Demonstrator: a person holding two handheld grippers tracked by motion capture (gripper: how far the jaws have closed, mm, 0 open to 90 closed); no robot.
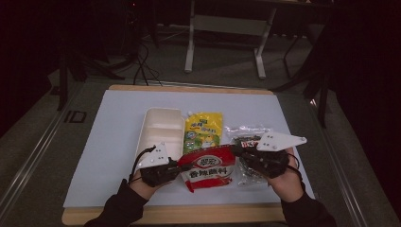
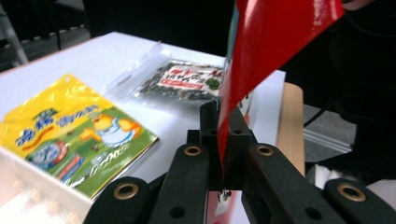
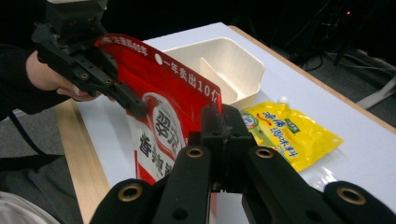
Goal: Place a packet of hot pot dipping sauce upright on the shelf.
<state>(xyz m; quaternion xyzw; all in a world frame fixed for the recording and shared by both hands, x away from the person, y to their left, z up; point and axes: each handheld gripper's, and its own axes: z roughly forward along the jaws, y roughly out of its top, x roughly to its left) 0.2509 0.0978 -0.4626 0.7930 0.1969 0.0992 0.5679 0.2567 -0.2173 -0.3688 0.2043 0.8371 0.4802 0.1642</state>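
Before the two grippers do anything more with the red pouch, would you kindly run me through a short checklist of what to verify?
1. Left gripper shut on the red pouch: ok; in the left gripper view the jaws pinch its edge.
2. Right gripper shut on the pouch's other side: ok; jaws closed at its edge in the right gripper view.
3. Pouch off the table: ok; it hangs between the grippers.
4. Pouch still sealed: cannot tell.
5. Tray within reach and empty: ok; both compartments look bare.
6. Yellow pouch and seaweed pack out of the way: ok; both lie flat behind the red pouch.
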